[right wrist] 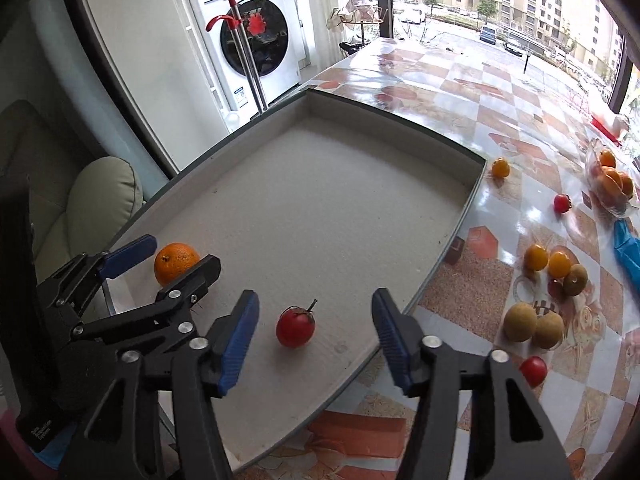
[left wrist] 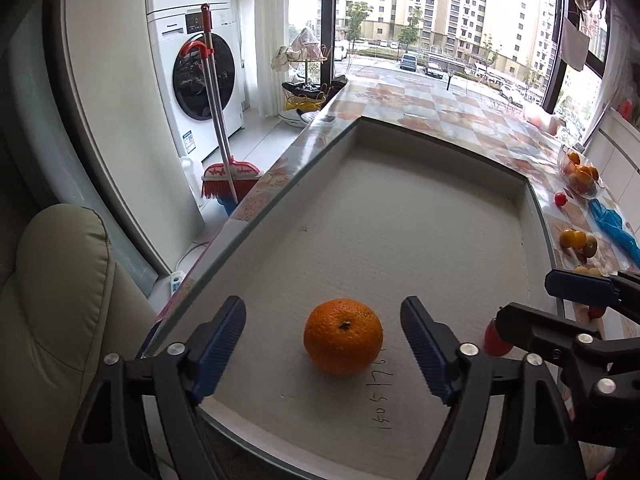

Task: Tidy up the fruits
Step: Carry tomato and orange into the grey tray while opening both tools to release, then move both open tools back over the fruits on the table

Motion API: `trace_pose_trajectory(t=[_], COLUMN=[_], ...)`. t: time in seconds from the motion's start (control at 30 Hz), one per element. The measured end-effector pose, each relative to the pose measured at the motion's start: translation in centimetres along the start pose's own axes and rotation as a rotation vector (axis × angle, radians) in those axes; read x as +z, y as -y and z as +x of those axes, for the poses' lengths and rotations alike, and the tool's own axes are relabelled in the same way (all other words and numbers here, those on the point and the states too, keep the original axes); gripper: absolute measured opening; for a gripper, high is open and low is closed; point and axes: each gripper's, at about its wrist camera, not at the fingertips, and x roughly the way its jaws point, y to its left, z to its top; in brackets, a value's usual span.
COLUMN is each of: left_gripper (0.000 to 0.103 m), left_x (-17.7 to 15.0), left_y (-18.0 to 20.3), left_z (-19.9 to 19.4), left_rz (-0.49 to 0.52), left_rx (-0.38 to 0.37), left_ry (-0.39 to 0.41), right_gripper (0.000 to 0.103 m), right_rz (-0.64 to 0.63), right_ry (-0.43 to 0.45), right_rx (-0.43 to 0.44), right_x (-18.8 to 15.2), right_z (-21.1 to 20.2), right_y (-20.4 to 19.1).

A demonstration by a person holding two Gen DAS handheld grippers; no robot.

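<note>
Both tongs are hanging released over the near end of the tray (right wrist: pixel 460 216), the left tongs (left wrist: pixel 324 344) flanking an orange (left wrist: pixel 343 336), the right tongs (right wrist: pixel 314 338) flanking a tomato (right wrist: pixel 295 327), while most fruits (right wrist: pixel 554 268) are waiting unsorted on the tabletop (right wrist: pixel 460 92) at right.

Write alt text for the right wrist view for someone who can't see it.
The open right gripper straddles a red tomato lying in a shallow grey tray. The left gripper, also open, flanks an orange to the left. More fruit sits on the checked tabletop beyond.
</note>
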Motion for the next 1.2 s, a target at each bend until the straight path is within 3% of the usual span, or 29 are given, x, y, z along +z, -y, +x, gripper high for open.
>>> trace_pose_trajectory(t=[0.03, 0.1, 0.23, 0.33, 0.43, 0.5, 0.57, 0.7, 0.87, 0.97, 1.13, 1.2], left_gripper=[0.090, 0.090, 0.090, 0.090, 0.090, 0.090, 0.090, 0.093, 0.093, 0.094, 0.094, 0.101], left_x=[0.1, 0.3, 0.5, 0.1, -1.2, -2.6, -4.1, -5.5, -5.4, -5.4, -5.9, -5.7], left_y=[-0.2, 0.1, 2.7, 6.4, 10.8, 13.8, 16.4, 18.1, 18.8, 19.6, 20.8, 20.6], left_z=[-0.4, -1.2, -3.3, -4.7, -5.6, -5.4, -4.6, -2.8, -3.7, -4.9, -2.4, -1.7], left_rz=[-0.008, 0.003, 0.085, 0.172, 0.272, 0.336, 0.393, 0.417, 0.433, 0.452, 0.469, 0.419], left_rx=[-0.003, -0.016, -0.064, -0.149, -0.268, -0.305, -0.296, -0.204, -0.157, -0.186, -0.205, -0.233], left_ry=[0.022, 0.041, 0.095, 0.104, 0.077, 0.040, 0.004, -0.005, 0.029, 0.085, -0.010, -0.008], right_gripper=[0.092, 0.103, 0.103, 0.103, 0.103, 0.103, 0.103, 0.103, 0.103, 0.103, 0.103, 0.103], right_rz=[0.021, 0.060, 0.176, 0.277, 0.344, 0.375, 0.402, 0.460, 0.449, 0.397, 0.398, 0.397], right_ry=[0.023, 0.073, 0.121, 0.135, 0.127, 0.115, 0.110, 0.128, 0.138, 0.112, 0.122, 0.122], right_rx=[-0.008, -0.047, -0.120, -0.176, -0.263, -0.336, -0.383, -0.444, -0.475, -0.514, -0.510, -0.510], right_x=[0.0, -0.4, -2.3, -4.9, -7.6, -9.4, -11.2, -14.4, -15.0, -14.6, -14.8, -14.9], right_z=[-0.7, -2.1, -4.2, -5.7, -6.9, -7.6, -8.1, -9.2, -9.4, -8.6, -8.9, -8.9], right_y=[0.6, 1.9, 6.2, 10.3, 14.2, 16.6, 18.8, 22.2, 22.6, 21.9, 21.9, 21.6])
